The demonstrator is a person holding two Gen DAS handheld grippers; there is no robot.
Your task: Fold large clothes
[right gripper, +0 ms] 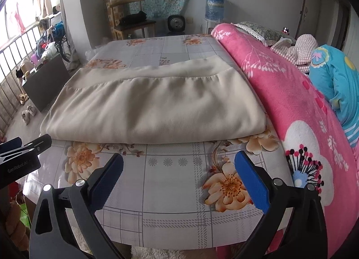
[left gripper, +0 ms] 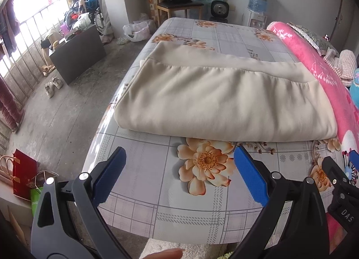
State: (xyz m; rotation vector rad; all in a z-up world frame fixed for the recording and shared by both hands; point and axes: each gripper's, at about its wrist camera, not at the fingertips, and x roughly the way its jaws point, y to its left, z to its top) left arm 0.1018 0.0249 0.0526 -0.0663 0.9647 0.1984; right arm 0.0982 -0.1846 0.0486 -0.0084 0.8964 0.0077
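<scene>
A large cream garment (left gripper: 224, 99) lies folded into a thick flat rectangle on the flowered table cover (left gripper: 157, 191); it also shows in the right wrist view (right gripper: 154, 106). My left gripper (left gripper: 179, 153) is open and empty, held above the table's near edge, just short of the garment's front fold. My right gripper (right gripper: 179, 158) is open and empty too, beside the left one and the same distance from the fold. The right gripper's black body (left gripper: 341, 182) shows at the right edge of the left wrist view.
A rolled pink flowered blanket (right gripper: 291, 102) lies along the table's right side with a blue cushion (right gripper: 336, 84) behind it. Left of the table are the floor, a dark low cabinet (left gripper: 78, 55), shoes (left gripper: 53, 86) and bags (left gripper: 24, 173). A wooden chair (left gripper: 177, 5) stands at the far end.
</scene>
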